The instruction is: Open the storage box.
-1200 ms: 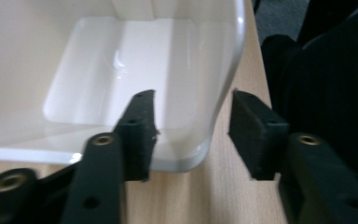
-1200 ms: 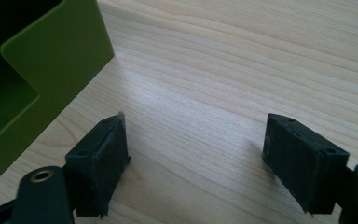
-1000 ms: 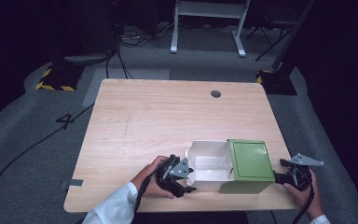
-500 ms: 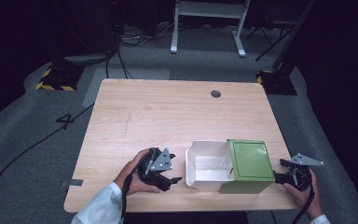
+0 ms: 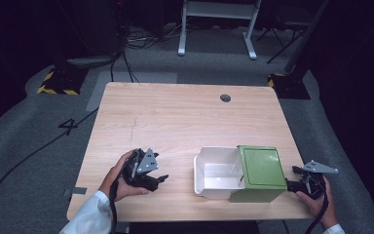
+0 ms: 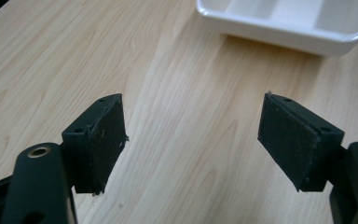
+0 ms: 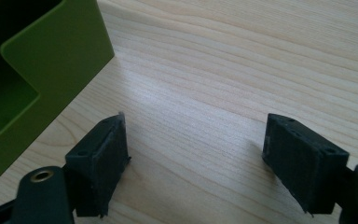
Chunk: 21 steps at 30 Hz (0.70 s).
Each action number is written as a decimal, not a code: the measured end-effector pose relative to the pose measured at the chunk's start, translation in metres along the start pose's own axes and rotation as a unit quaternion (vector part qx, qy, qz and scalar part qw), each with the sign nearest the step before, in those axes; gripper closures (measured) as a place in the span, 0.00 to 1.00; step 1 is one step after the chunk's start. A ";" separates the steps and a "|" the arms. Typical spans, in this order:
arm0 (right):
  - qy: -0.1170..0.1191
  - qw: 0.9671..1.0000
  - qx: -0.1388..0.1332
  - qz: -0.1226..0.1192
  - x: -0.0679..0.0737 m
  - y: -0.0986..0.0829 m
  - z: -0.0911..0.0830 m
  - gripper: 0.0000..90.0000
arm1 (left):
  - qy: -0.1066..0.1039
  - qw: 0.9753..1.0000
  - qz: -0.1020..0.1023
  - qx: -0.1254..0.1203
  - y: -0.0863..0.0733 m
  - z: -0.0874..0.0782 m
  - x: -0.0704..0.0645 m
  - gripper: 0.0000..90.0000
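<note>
High view: a white tray (image 5: 218,173) slid half out of a green sleeve (image 5: 259,171) lies lengthwise left-right near the desk (image 5: 185,122) front edge, open end left. Left gripper view: left gripper (image 6: 193,135) jaws spread, empty, the tray ahead. Right gripper view: right gripper (image 7: 196,156) jaws spread, empty, right of the sleeve.

Wooden desk (image 5: 185,122) from above, white tray (image 5: 216,173) touching green box (image 5: 259,173) near the front right corner, left claw (image 5: 159,178) near the front left, right claw (image 5: 292,184) beside the box.
</note>
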State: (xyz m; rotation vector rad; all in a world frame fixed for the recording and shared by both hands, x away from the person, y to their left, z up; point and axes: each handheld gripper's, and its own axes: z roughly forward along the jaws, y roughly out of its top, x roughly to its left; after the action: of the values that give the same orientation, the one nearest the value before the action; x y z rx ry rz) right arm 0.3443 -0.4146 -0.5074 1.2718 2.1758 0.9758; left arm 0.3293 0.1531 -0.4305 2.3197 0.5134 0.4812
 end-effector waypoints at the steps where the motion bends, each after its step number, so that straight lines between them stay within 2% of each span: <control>1: 0.000 1.000 0.000 0.000 0.000 0.000 0.000 0.25 | 0.005 1.000 -0.001 0.004 -0.003 -0.001 0.002 0.26; 7: 0.000 1.000 0.000 0.000 0.000 0.000 0.000 0.25 | 0.027 0.999 -0.026 0.014 -0.020 -0.006 0.012 0.26; 11: 0.000 1.000 0.000 0.000 0.000 0.000 0.000 0.25 | 0.039 0.998 -0.041 0.029 -0.034 -0.008 0.019 0.26; 21: 0.000 1.000 0.000 0.000 0.000 0.000 0.000 0.25 | 0.060 0.994 -0.074 0.061 -0.063 -0.009 0.031 0.25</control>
State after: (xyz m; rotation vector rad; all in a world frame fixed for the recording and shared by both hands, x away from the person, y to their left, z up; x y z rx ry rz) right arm 0.3442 -0.4144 -0.5074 1.2708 2.1746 0.9757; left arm 0.3372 0.2150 -0.4628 2.3553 0.7872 0.5338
